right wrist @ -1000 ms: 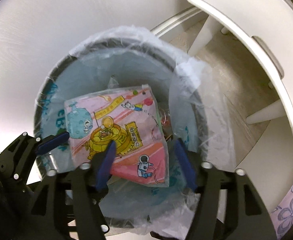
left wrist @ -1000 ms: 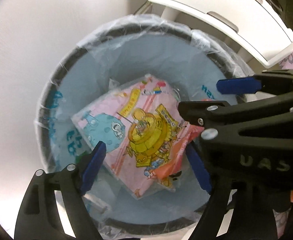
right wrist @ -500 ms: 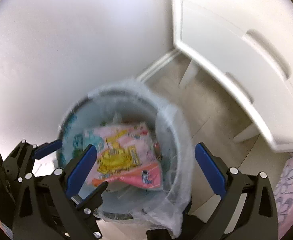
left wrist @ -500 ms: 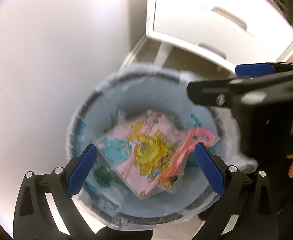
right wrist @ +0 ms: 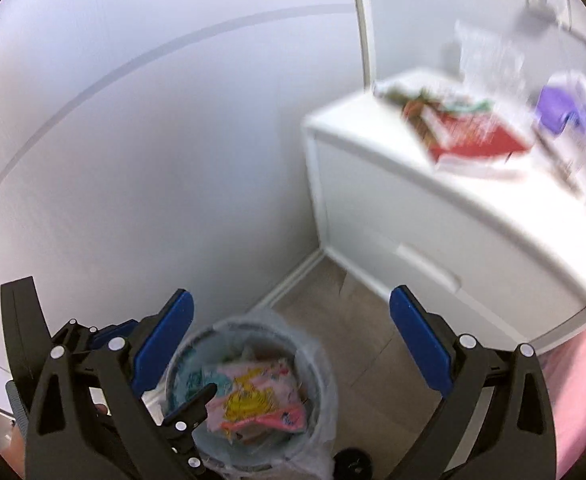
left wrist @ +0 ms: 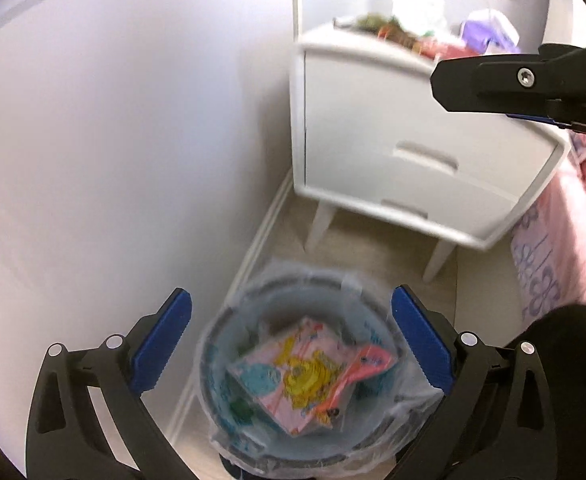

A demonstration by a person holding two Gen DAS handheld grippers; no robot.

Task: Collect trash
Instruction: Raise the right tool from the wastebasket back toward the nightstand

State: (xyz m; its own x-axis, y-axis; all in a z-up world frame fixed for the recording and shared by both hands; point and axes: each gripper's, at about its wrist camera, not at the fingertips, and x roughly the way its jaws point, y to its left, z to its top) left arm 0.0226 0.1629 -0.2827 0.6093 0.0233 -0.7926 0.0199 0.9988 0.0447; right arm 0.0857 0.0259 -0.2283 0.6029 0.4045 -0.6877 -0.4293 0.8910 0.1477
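A round bin [left wrist: 213,344] lined with a clear plastic bag stands on the floor by the wall. Inside lies a pink cartoon-printed wrapper [left wrist: 293,372] with an orange packet beside it. My left gripper [left wrist: 291,300] hangs above the bin, its jaws opening and nothing between them. My right gripper [right wrist: 291,300] is open and empty, higher up, and looks down on the same bin [right wrist: 181,360] and wrapper [right wrist: 253,396]. The right gripper's black finger [left wrist: 493,76] crosses the upper right of the left wrist view.
A white two-drawer nightstand [left wrist: 393,120] on legs stands just behind the bin. On its top lie a red packet [right wrist: 473,140], a purple item [right wrist: 565,116] and other blurred things. A pink floral bedspread [left wrist: 565,240] lies to the right, a plain wall to the left.
Both grippers have risen out of the bin and tilted up, so the bin has shrunk and the nightstand top has come into view. Both jaws have spread wider. The wrapper stays in the bin.
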